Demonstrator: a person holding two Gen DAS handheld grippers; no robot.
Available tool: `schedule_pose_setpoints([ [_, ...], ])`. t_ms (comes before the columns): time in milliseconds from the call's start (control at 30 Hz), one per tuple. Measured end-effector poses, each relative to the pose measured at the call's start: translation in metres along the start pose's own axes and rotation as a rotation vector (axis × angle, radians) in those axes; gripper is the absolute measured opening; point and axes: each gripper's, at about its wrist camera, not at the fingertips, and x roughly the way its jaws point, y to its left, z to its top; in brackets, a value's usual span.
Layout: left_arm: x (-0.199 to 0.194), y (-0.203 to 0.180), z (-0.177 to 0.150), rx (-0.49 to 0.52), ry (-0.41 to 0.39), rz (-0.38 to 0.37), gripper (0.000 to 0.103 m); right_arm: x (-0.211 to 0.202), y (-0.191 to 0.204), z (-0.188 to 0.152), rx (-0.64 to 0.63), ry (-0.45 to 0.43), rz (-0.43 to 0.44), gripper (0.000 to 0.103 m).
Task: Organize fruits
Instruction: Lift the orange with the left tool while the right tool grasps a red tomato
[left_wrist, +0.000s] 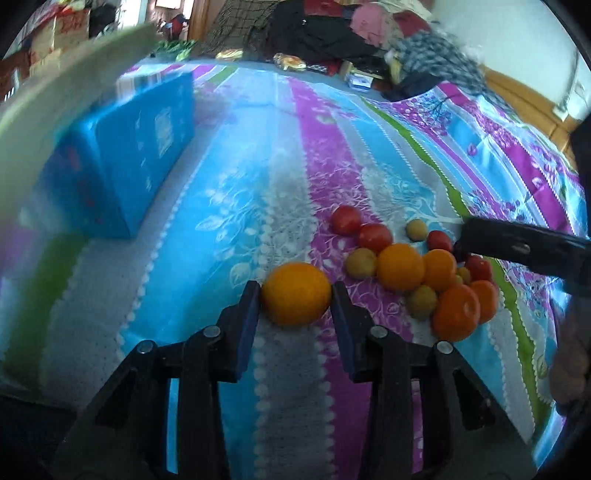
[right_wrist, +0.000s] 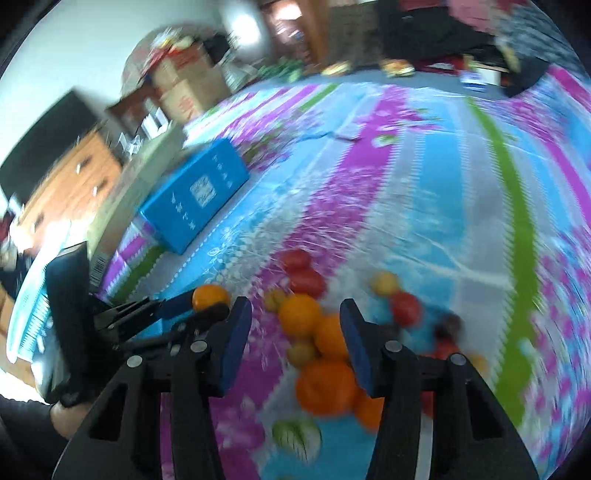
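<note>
Left wrist view, left to right. At 9 to 10 o'clock: flat bright-blue cardboard box (left_wrist: 125, 158) lying on the striped floral bed sheet (left_wrist: 236, 206) in blue, purple, green and grey; pale blurred panel (left_wrist: 55, 99) overhanging its far-left edge. At 6 o'clock: left gripper (left_wrist: 295, 295), black frame with blue pads, jaws clamped on a large round yellow-orange orange (left_wrist: 296, 294), one pad touching each side; whether lifted or resting on the sheet cannot be told. At 3 to 4 o'clock: cluster of mixed fruit (left_wrist: 417, 266) on the sheet, well apart from the box: three more oranges bunched together, several red tomato-like fruits along the far edge, small yellow-green round fruits scattered among them. At 3 o'clock: black finger of the right gripper (left_wrist: 517, 249), tip just beside the red fruits at the cluster's right edge. At 12 o'clock: heap of dark and patterned clothing (left_wrist: 332, 33) beyond the sheet.

Right wrist view, heavily blurred, left to right. At 8 o'clock: left gripper holding the orange. At 10 o'clock: blue box. At 6 o'clock: right gripper (right_wrist: 295, 321), jaws apart, empty, the fruit cluster framed between and beyond them; one pale green-and-white striped round item (right_wrist: 297, 437) near the bottom, identity unclear.
</note>
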Motion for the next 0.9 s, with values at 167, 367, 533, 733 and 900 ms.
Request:
schedule_pose_setpoints([
  [167,0.001,-0.004,-0.002,0.016,-0.010,0.007,0.039,0.054,0.013,0.023,-0.112,0.074,-0.011,0.054],
  [367,0.004,0.005,-0.002,-0.022,0.000,-0.041,0.040,0.089,0.011,0.037,-0.169,0.152,-0.037,0.038],
  [533,0.004,0.007,-0.003,-0.029,0.001,-0.046,0.041,0.105,0.002,0.034,-0.166,0.194,-0.077,0.038],
  [733,0.006,0.006,-0.004,-0.031,0.004,-0.045,0.041,0.110,-0.002,0.032,-0.167,0.179,-0.088,0.035],
  [900,0.003,0.005,-0.002,-0.033,0.002,-0.041,0.039,0.098,0.001,0.030,-0.135,0.128,-0.118,0.032],
])
